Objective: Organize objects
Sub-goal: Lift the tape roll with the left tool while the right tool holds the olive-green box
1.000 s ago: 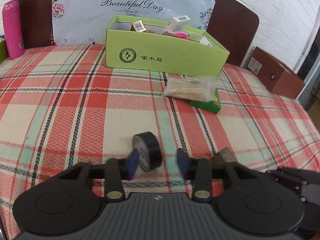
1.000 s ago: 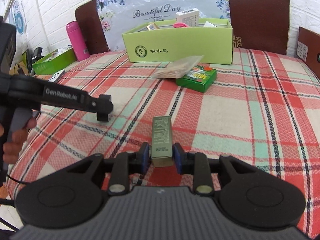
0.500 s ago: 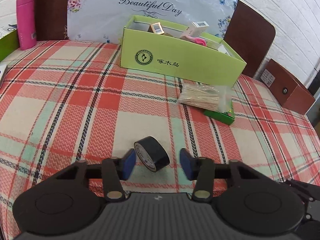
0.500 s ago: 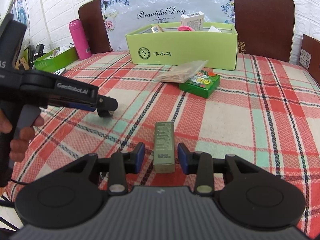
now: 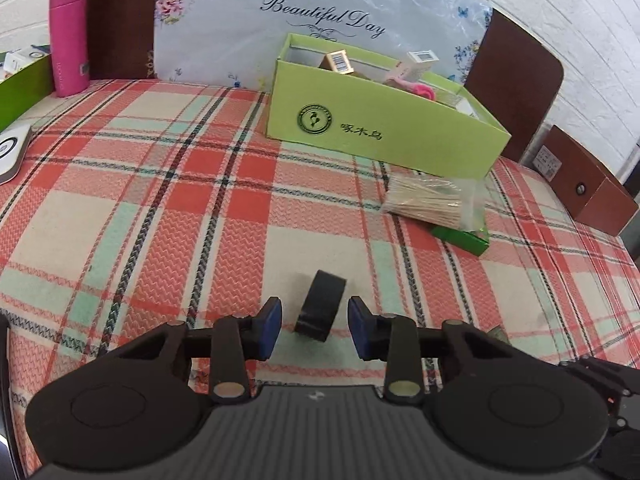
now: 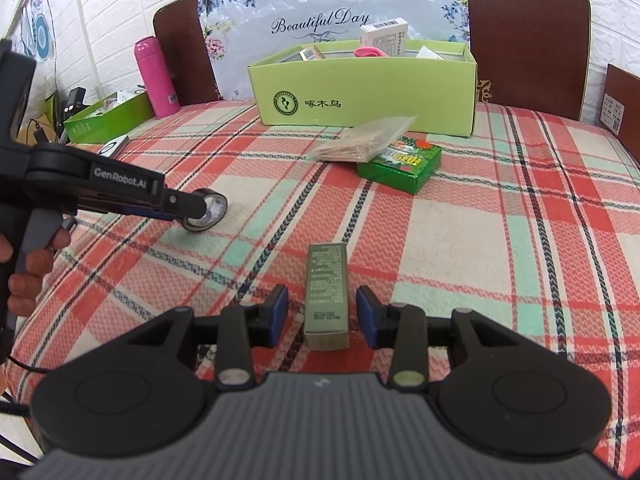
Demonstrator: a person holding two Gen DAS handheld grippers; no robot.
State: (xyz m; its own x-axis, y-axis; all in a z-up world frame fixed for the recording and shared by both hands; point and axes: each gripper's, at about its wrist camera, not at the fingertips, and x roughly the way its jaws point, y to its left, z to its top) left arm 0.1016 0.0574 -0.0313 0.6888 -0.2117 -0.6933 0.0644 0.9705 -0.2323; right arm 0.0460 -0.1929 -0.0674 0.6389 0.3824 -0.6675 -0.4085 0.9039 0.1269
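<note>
A black tape roll point(image 5: 321, 306) stands on edge on the plaid tablecloth, between the open blue pads of my left gripper point(image 5: 315, 328), touching neither. From the right wrist view the tape roll point(image 6: 208, 210) shows at the left gripper's tip. A slim olive-green box point(image 6: 327, 289) lies flat between the open pads of my right gripper point(image 6: 322, 316). The light green open box point(image 5: 372, 128) holding several small items stands at the back of the table and also shows in the right wrist view point(image 6: 360, 88).
A bag of wooden sticks point(image 6: 362, 142) rests on a dark green packet point(image 6: 400, 164) in front of the box. A pink bottle point(image 6: 156, 78) and a green tray point(image 6: 108, 116) stand far left. Brown chair backs point(image 6: 528, 36) line the far edge.
My right gripper opened and let go of the olive-green box, which now lies on the cloth. My left gripper shifted so the tape roll stands centred between its open pads.
</note>
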